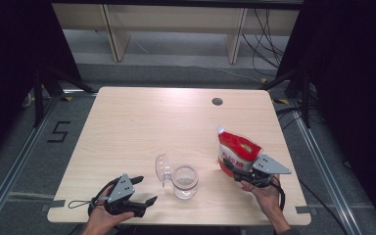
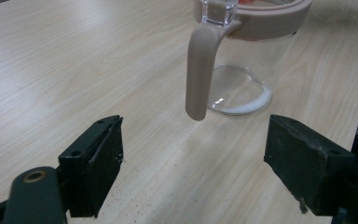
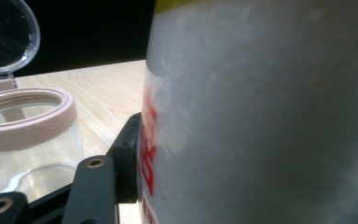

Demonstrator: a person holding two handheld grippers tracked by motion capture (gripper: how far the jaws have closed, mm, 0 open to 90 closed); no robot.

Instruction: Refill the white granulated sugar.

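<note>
A red and white pouch with a white spout is held tilted above the table's right side, and my right gripper is shut on its lower part. In the right gripper view the pouch looms close, with one black finger pressed against its side. A clear jar with a pink rim stands near the front middle, its clear lid flipped open to the left. My left gripper rests open at the front left. Its jaws stand wide apart, facing the jar's pink handle.
The wooden table has a round cable hole at the back right. A tape mark shaped like a 5 lies on the floor at the left. Black stands and cables flank the table on both sides.
</note>
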